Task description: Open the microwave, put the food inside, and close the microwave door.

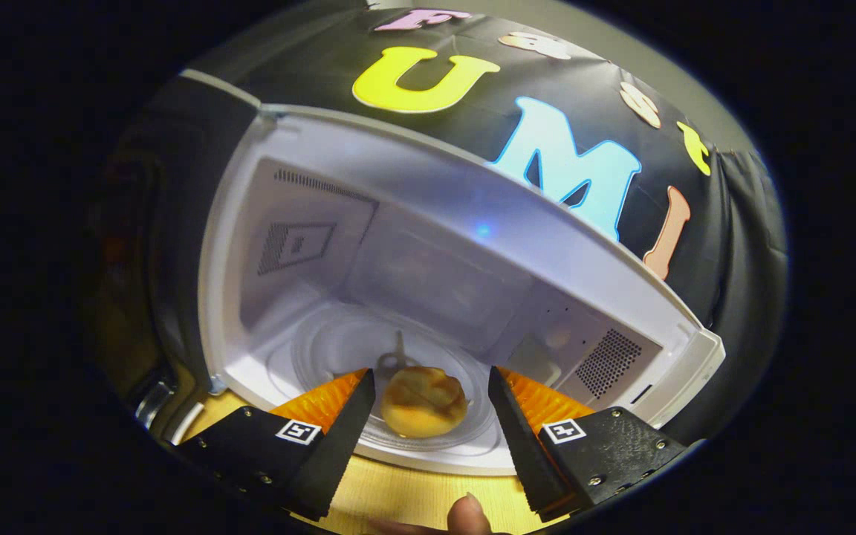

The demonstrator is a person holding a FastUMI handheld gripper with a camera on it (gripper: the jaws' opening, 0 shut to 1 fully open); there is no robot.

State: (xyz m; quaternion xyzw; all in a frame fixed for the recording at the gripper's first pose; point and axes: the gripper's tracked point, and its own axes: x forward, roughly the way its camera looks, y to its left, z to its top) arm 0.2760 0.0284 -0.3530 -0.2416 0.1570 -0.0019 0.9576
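Tool (428,390) spread wide, gripping nothing | bun (423,401) between fingers, on turntable (339,345) | microwave (472,223) open | fingertip (467,516) below

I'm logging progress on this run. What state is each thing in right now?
Microwave: open, cavity exposed.
Microwave door: swung wide, beside the cavity.
Glass turntable: in place on the cavity floor.
Bun: resting on the turntable's near part, between the fingers, not gripped.
Gripper: open, fingers either side of the bun with gaps.
Fingertip: at the near edge, over the wooden table.
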